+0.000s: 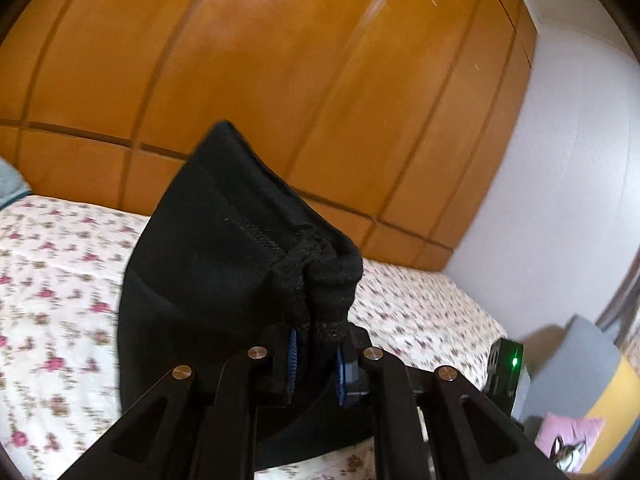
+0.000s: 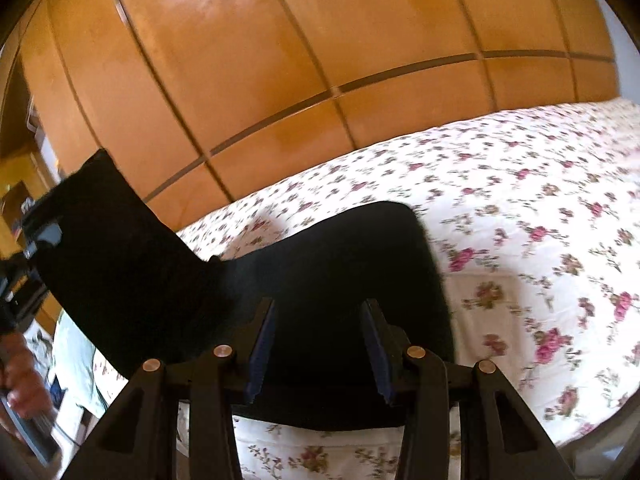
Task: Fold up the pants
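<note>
While the left gripper point(image 1: 316, 356) is clamped on a bunched hem of the black pants point(image 1: 208, 248), the cloth rises ahead of its jaws above the floral bedsheet point(image 1: 60, 264). Black fabric fills the gap of the right gripper point(image 2: 320, 344); whether its half-spread jaws pinch it, I cannot tell.

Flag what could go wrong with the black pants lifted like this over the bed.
The left gripper pinches only a bunched edge of the black pants, so it could slip. Whether the right gripper presses the cloth is unclear. The hanging cloth might land creased on the floral bedspread.
</note>
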`<state>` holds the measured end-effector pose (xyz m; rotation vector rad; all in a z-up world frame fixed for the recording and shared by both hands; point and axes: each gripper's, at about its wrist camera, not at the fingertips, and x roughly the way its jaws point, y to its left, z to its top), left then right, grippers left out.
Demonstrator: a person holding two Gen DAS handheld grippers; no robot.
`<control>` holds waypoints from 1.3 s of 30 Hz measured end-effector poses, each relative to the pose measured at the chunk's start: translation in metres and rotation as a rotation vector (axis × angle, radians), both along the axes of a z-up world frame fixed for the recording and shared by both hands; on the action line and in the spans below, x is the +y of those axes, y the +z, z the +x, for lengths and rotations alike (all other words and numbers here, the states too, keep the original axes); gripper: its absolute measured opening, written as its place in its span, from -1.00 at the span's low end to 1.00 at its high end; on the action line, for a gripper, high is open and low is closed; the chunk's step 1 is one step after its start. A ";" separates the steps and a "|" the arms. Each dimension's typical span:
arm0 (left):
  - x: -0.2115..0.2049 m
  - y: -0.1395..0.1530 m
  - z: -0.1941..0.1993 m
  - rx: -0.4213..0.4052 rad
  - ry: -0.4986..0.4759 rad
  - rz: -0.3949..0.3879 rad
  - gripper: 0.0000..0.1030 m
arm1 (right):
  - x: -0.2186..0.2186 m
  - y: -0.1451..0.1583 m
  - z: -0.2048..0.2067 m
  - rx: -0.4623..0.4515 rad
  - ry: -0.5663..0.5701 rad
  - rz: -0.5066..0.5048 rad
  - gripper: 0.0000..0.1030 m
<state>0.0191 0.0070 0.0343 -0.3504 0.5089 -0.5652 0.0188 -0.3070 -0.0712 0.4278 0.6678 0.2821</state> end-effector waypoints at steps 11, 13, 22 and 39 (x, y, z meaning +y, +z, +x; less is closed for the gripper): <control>-0.092 -0.064 0.023 0.123 -0.156 0.180 -0.72 | -0.027 0.001 -0.009 -0.002 -0.050 0.025 -0.14; -0.099 -0.076 0.026 0.143 -0.167 0.206 -0.72 | -0.027 -0.001 -0.008 0.003 -0.041 0.038 -0.14; -0.110 -0.111 -0.001 0.177 -0.241 0.264 -0.31 | -0.009 -0.010 0.004 0.029 0.028 0.114 -0.06; 0.007 -0.071 0.007 0.166 0.104 0.226 -0.25 | 0.019 -0.025 0.046 0.128 0.064 0.095 0.13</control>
